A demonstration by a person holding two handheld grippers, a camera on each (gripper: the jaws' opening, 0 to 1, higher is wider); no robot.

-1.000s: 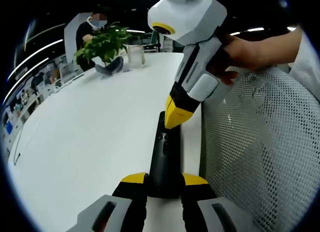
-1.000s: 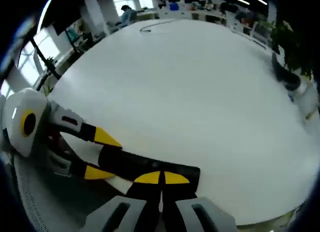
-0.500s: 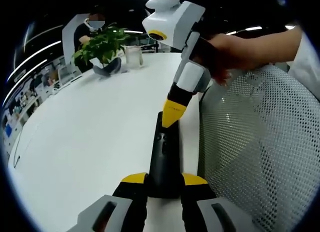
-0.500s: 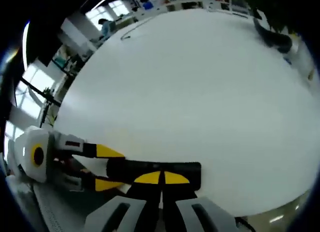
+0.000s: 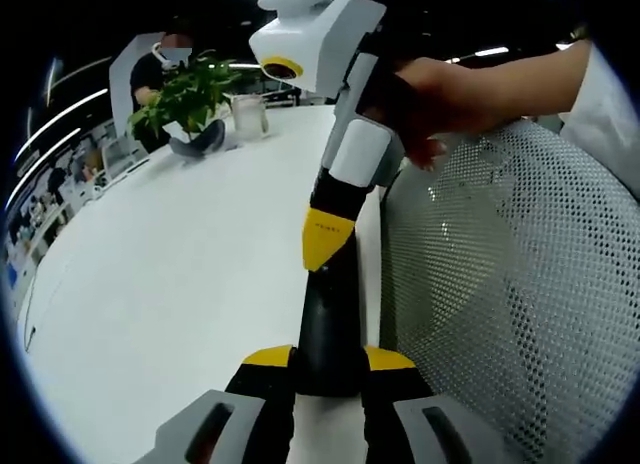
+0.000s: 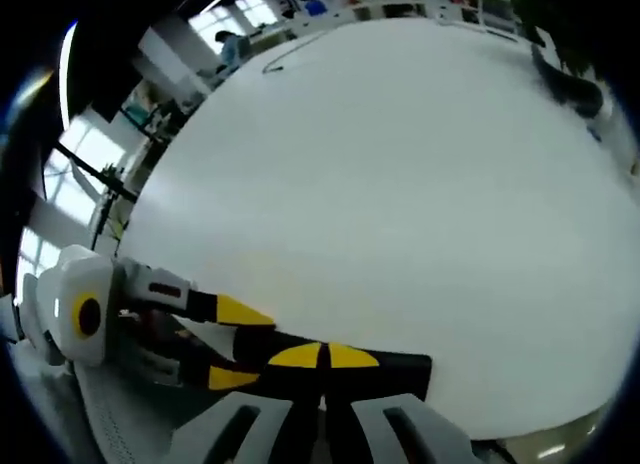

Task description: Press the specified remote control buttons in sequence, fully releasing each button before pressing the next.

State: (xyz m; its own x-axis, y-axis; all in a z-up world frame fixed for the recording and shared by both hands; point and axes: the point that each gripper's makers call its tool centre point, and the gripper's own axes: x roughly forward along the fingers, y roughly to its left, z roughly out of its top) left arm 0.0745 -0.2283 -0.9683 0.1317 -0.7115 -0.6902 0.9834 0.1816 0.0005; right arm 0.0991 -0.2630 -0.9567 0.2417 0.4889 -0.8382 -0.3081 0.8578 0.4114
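At 6 o'clock of left gripper view, my left gripper (image 5: 328, 362) clamps near end of black remote control (image 5: 328, 319), which lies on white table (image 5: 170, 274) near its edge. My right gripper (image 5: 324, 242) comes from 12 o'clock, yellow tips pressed together, over remote middle; contact I cannot tell. Mesh chair back (image 5: 500, 284) at 3 o'clock, potted plant (image 5: 185, 94) at 11 o'clock. Right gripper view: right gripper (image 6: 322, 358) clenched over remote, left gripper (image 6: 235, 344) at 8 o'clock.

An open-plan office: large white table (image 5: 170, 264), mesh chair (image 5: 500, 284), potted plant (image 5: 185, 89)
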